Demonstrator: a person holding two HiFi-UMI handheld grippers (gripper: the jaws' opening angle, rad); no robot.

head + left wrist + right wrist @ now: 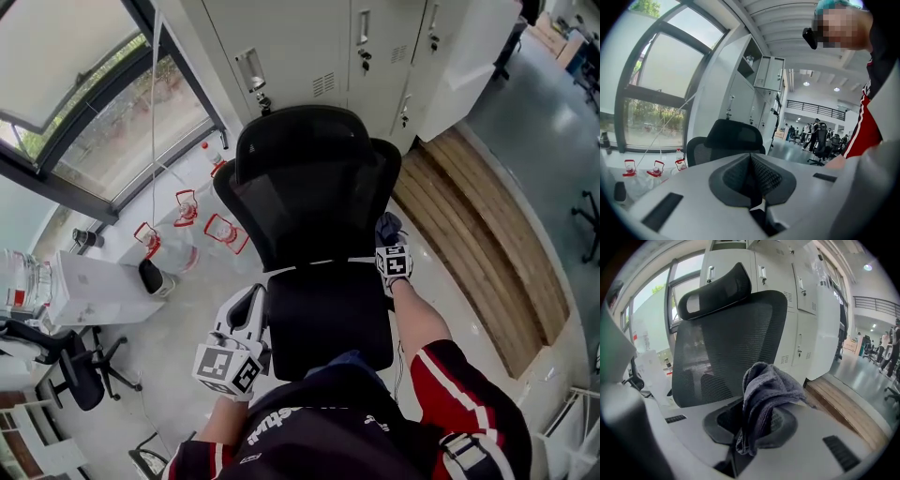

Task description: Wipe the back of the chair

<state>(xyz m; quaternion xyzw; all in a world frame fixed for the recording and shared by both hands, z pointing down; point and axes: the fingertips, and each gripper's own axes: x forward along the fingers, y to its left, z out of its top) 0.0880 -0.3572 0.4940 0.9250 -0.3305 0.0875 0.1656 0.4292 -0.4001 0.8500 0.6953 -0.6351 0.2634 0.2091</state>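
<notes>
While the right tool [755, 422] clamps cloth [771, 390], chair back [726, 348] stands just beside

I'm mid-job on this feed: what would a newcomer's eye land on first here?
The black mesh chair fills the middle of the head view, in front of white lockers. Next comes the grey cloth, bunched in the shut right claw close by the chair's right edge. The left claw is shut and empty, low at the chair's left side.

head view overhead, gripper views low, sharing chair [314, 202].
</notes>
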